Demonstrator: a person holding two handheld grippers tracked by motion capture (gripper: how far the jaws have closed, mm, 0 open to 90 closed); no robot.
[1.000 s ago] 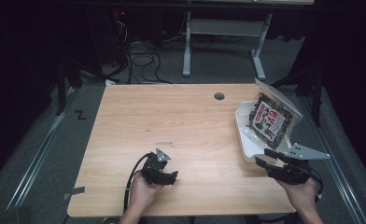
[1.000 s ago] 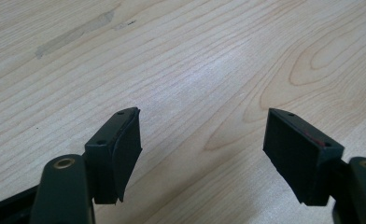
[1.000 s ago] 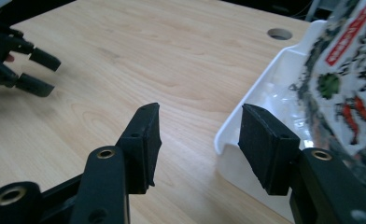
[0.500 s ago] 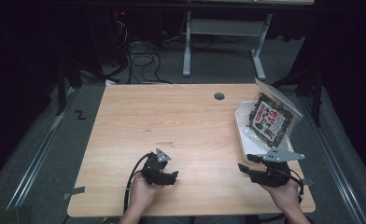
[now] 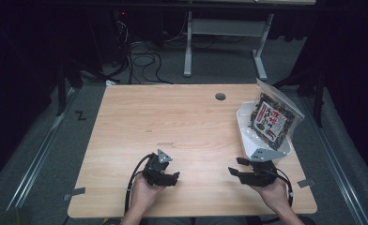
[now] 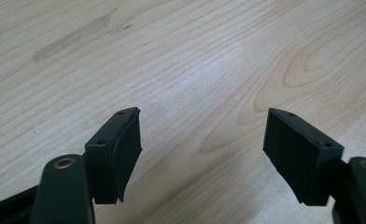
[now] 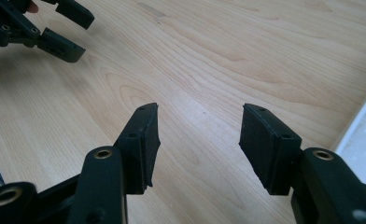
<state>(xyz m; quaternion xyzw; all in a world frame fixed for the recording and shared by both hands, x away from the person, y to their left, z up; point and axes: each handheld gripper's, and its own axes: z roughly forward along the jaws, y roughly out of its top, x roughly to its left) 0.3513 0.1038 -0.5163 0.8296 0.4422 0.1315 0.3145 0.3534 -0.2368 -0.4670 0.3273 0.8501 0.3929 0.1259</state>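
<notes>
My left gripper (image 5: pixel 173 177) rests low over the wooden table (image 5: pixel 187 122) near its front edge, left of centre, held by a hand. Its jaws stand open over bare wood in the left gripper view (image 6: pixel 202 114). My right gripper (image 5: pixel 235 166) sits near the front edge at the right, pointing left toward the other one. Its jaws are open with nothing between them (image 7: pixel 200 109). The left gripper (image 7: pixel 45 32) also appears at the top left of the right gripper view.
A white tray (image 5: pixel 248 140) stands at the table's right edge, just beyond my right gripper, and a snack bag (image 5: pixel 271 119) leans in it. The tray's rim (image 7: pixel 365 121) shows in the right gripper view. A cable hole (image 5: pixel 220 96) lies at the back.
My right gripper has moved left along the front of the table, away from the tray's near corner, and sunk a little. The left gripper has stayed where it was.
</notes>
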